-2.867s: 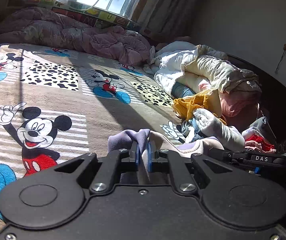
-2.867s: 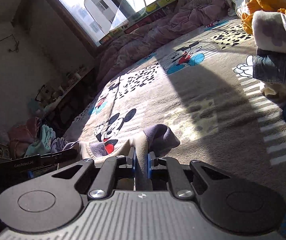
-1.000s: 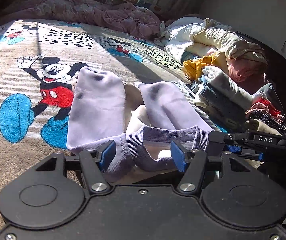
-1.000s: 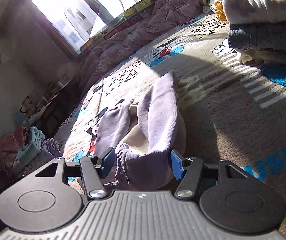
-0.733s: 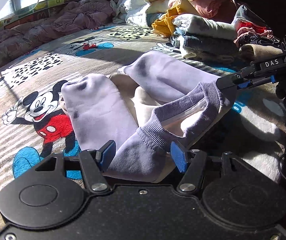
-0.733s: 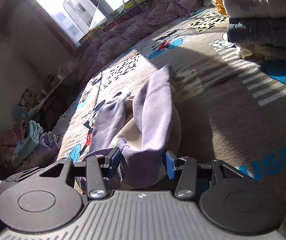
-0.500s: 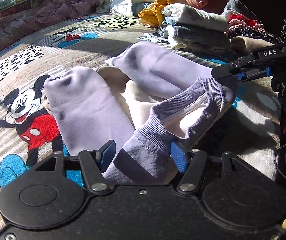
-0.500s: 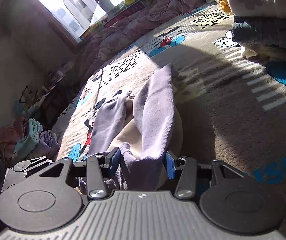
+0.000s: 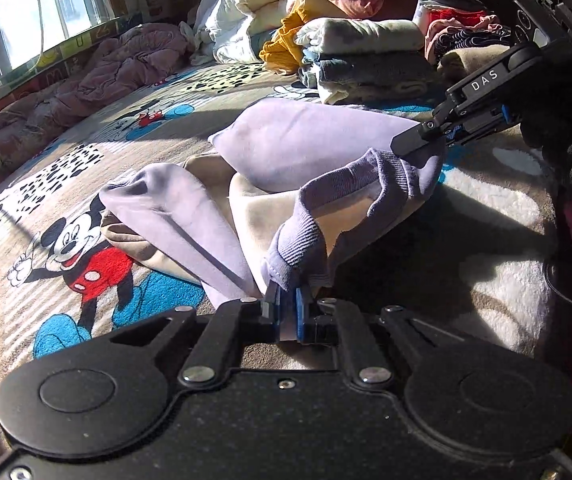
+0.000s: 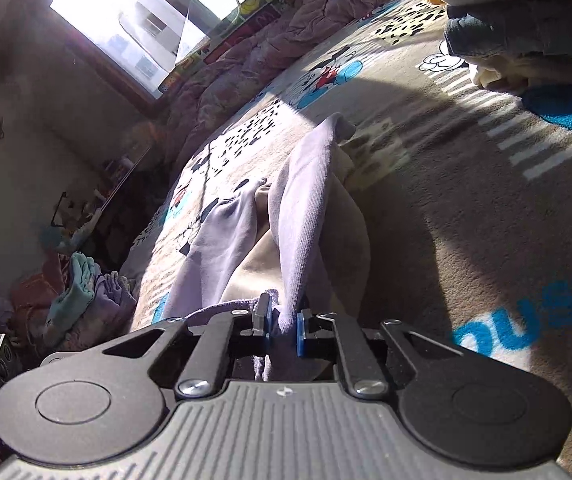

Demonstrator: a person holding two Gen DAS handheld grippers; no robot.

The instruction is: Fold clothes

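Both jaws had just closed: left hand-held gripper and right hand-held gripper each clamped the lilac-and-cream knit garment's ribbed hem, ready for folding

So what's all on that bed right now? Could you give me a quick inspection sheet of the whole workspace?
Surface: cartoon-mouse blanket covering the bed, partly in sun.
Job's things: lilac and cream garment lying on the blanket, its ribbed hem lifted at two spots.
Clutter: stack of folded clothes at the far side; rumpled pink quilt under the window; clothes heap beside the bed.
Grippers: left gripper shut on the hem; right gripper shut on the hem too. Both jaws have just been closing.
Cables: dark cable at the right edge of the left wrist view.
Surroundings: bright window, plain wall.
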